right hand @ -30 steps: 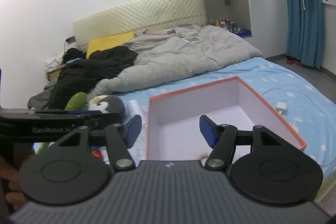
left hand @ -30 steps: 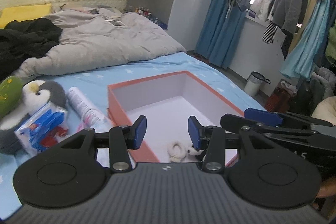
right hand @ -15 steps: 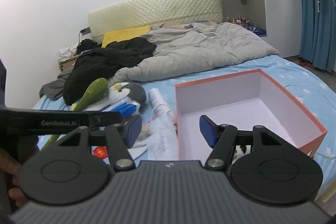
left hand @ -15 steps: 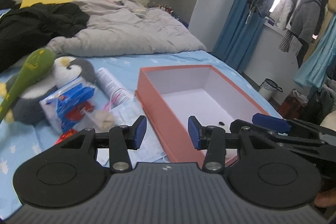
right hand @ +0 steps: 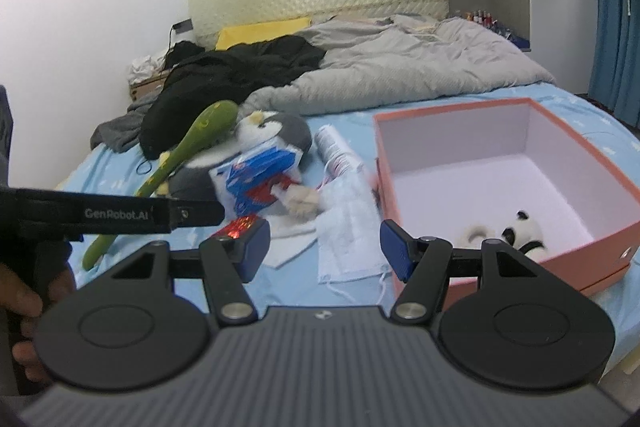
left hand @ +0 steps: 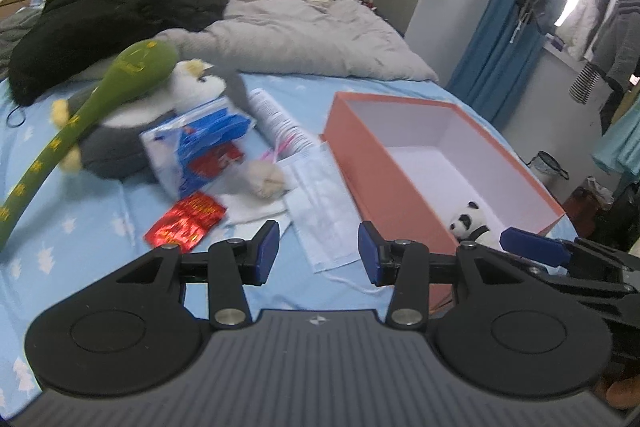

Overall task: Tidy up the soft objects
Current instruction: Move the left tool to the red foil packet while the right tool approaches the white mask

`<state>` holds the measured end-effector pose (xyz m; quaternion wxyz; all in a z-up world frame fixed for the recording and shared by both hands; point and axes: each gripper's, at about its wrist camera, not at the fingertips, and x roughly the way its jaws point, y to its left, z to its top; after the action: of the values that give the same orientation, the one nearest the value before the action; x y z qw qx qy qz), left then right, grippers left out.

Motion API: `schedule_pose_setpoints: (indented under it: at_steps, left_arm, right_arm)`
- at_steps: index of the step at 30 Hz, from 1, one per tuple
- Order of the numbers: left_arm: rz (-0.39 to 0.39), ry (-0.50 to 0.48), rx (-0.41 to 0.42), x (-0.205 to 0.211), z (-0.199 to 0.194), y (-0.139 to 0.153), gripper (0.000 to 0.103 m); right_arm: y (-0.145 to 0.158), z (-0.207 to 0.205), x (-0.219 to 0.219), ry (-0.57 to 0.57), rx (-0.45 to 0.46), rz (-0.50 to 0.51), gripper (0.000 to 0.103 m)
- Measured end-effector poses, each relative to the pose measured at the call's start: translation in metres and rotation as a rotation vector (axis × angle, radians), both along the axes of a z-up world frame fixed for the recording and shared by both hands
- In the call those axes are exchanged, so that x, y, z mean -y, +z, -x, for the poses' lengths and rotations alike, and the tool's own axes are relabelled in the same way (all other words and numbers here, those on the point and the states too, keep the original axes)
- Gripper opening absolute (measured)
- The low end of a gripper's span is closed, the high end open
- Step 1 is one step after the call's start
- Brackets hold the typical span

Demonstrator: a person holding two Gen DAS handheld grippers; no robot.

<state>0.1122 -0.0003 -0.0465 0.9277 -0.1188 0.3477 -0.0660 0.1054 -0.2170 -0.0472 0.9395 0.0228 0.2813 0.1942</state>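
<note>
Both claws hang released and empty over the bed's near edge, the left claw (left hand: 318, 253) and right claw (right hand: 324, 249) each framing the thin, pleated face mask (left hand: 320, 205) lying flat just ahead, long axis running away from them. The left looks nearer. Beside it sits the rigid orange box (right hand: 508, 187), a fuzzy panda (left hand: 468, 223) inside; beyond, crinkly tissue pack (left hand: 200, 147), plump penguin plush (left hand: 160, 115).
</note>
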Motion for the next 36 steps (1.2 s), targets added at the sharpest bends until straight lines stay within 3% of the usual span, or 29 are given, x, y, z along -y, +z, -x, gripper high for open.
schedule_pose_setpoints:
  at_steps: [15,28,36]
  left_arm:
    - [0.023,0.081,-0.088,-0.031,0.024,-0.043,0.05]
    - [0.008,0.165,-0.161,-0.066,-0.01,-0.084,0.056]
    - [-0.018,0.176,-0.205,-0.082,-0.052,-0.109,0.057]
  right_arm:
    - [-0.035,0.02,-0.022,0.013,-0.096,0.047,0.064]
    - [-0.059,-0.014,-0.051,0.059,-0.114,0.107,0.063]
    - [-0.083,-0.05,-0.072,0.079,-0.137,0.157,0.063]
